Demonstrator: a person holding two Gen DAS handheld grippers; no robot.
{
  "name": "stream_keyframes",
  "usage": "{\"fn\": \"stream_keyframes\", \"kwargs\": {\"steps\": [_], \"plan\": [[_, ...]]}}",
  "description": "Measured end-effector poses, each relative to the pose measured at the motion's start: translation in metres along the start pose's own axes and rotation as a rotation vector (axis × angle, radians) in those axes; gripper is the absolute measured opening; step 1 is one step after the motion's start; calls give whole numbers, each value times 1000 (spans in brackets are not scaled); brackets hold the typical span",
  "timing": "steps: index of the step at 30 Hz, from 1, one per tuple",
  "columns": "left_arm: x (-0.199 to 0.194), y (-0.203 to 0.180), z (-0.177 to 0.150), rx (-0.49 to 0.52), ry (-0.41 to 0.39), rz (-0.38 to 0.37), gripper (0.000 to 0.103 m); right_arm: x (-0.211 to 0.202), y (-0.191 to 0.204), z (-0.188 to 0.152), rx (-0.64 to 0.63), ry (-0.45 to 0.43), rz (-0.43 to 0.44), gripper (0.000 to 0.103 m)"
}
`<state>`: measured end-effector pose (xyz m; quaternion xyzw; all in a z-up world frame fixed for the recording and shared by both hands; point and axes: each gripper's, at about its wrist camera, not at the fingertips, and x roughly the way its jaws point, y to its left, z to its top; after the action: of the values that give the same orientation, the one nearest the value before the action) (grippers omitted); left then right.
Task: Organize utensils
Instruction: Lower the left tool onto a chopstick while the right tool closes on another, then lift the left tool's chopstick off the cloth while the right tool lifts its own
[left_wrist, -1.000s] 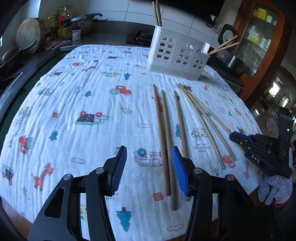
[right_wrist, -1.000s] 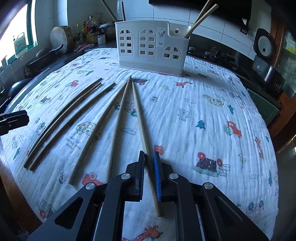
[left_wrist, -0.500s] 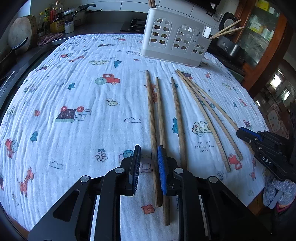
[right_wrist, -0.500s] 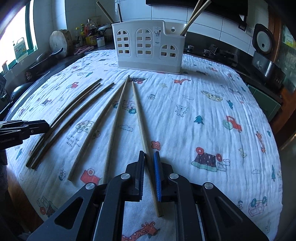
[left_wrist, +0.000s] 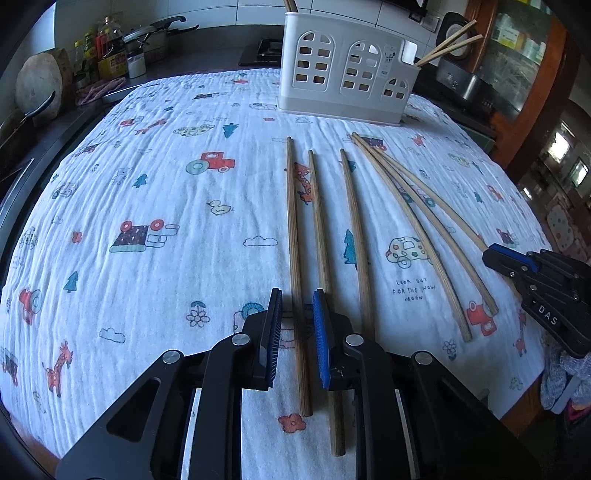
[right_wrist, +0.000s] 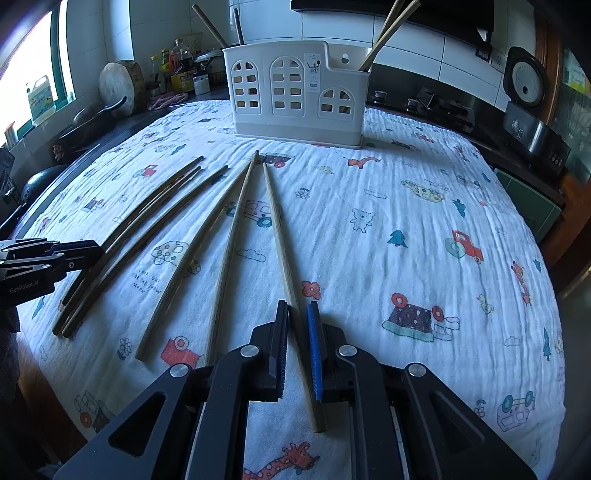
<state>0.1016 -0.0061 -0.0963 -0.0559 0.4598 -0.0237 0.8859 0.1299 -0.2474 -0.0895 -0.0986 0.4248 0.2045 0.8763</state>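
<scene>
Several wooden chopsticks lie side by side on the printed cloth. My left gripper (left_wrist: 297, 325) straddles the leftmost chopstick (left_wrist: 293, 236) near its near end, jaws narrowly apart, not clamped. My right gripper (right_wrist: 297, 332) is closed on the rightmost chopstick (right_wrist: 280, 236) near its near end; the stick still rests on the cloth. A white utensil holder (left_wrist: 345, 72) stands at the far side, with chopsticks standing in its end compartments; it also shows in the right wrist view (right_wrist: 297, 94).
The cloth-covered table (left_wrist: 147, 206) drops off at the near edge. Bottles, a pan and a wooden board (right_wrist: 120, 88) line the counter at back left. A rice cooker (right_wrist: 524, 79) and a stove sit at back right.
My left gripper moved forward over the leftmost chopstick and narrowed its jaws around it. My right gripper stayed closed on the rightmost chopstick, barely moving.
</scene>
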Motion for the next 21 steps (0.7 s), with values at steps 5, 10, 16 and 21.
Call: {"fn": "stream_keyframes", "kwargs": {"steps": [5, 10, 16, 21], "plan": [[3, -5, 3, 10, -11, 40, 14, 0, 0, 0, 5, -4, 0, 12], [2, -8, 5, 12, -18, 41, 6, 0, 1, -1, 3, -8, -4, 11], [-23, -4, 10, 24, -74, 1, 5, -7, 2, 1, 11, -24, 1, 8], [-49, 4, 19, 23, -137, -24, 5, -29, 7, 11, 0, -83, 0, 8]]}}
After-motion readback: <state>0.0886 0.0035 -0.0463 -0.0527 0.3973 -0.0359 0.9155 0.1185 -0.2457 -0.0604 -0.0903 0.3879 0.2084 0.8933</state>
